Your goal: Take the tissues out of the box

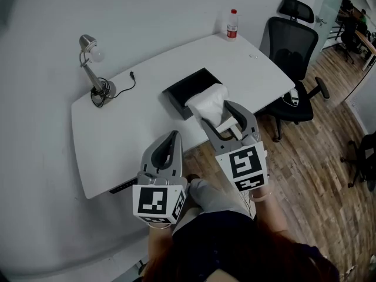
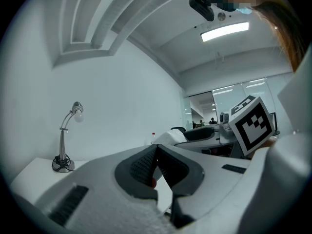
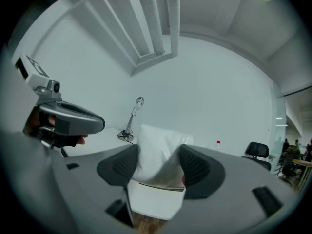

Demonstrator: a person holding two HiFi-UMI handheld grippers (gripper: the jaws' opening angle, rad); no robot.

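Right gripper view: right gripper pinches the tissues, seemingly clear of the box ahead; left gripper closed, empty; next, lay them aside.

You have the white tissue pack clamped in your right tool, at the near edge of the open black box.

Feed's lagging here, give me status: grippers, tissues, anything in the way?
Left gripper shut, empty. Right gripper shut on tissue pack, held at the black box's near edge. Lamp and bottle well away.
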